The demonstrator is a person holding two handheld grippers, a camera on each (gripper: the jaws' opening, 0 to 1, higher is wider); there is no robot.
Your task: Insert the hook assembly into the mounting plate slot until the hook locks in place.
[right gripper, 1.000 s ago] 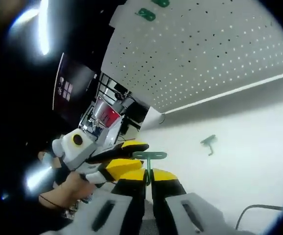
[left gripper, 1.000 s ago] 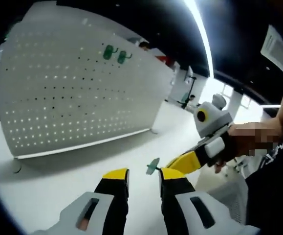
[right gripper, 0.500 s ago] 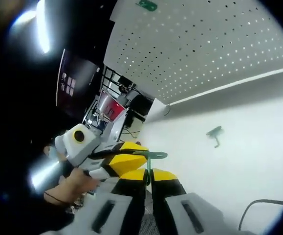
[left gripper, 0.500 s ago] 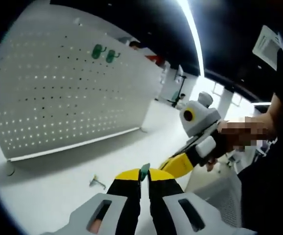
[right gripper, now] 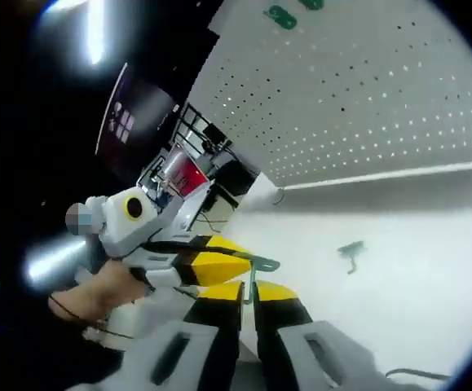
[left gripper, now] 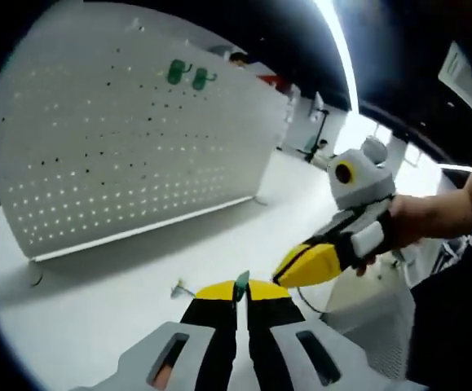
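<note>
Green hook piece point(right gripper: 252, 269) is sitting pinched in the right gripper point(right gripper: 249, 295); left gripper point(left gripper: 241, 292) fingers are nipping another green part point(left gripper: 240, 284). Next: joining them, then heading for the pegboard point(left gripper: 121, 163).

White table point(left gripper: 97, 301), red-topped rack point(right gripper: 183, 175) beyond.

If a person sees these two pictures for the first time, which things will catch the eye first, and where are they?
The big white pegboard standing on the white table dominates both views, with two green hooks already hung near its top. Next comes the green hook piece pinched between the yellow-tipped jaws of the right gripper, with the left gripper close beside it. Another green hook piece lies loose on the table before the board.
</note>
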